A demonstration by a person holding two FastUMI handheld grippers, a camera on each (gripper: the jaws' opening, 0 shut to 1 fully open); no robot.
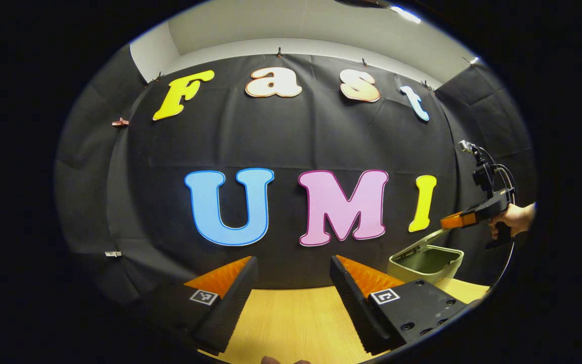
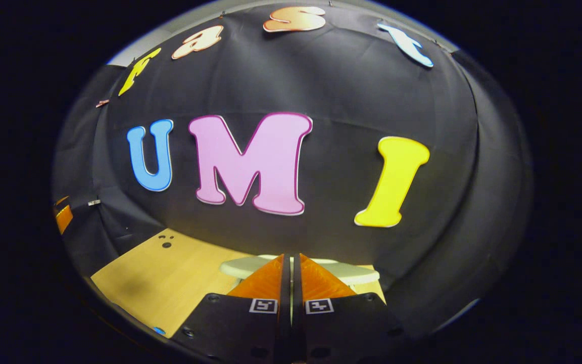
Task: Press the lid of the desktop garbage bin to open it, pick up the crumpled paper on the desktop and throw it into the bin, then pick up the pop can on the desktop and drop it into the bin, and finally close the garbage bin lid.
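Pressing lid (image 2: 341,273), right gripper (image 2: 291,260) jaws closed; left gripper (image 1: 295,265) wide

No readable writing on the things in the booth

The only signs are small square black-and-white coded markers, one on each finger block of the left hand-held gripper (image 1: 293,275), at the near edge of the left gripper view, and one on each finger block of the right hand-held gripper (image 2: 291,283), at the near edge of the right gripper view. They carry block patterns, not letters or numbers. The bin (image 1: 426,261), far right on the counter (image 1: 296,318), bears no label that can be made out.
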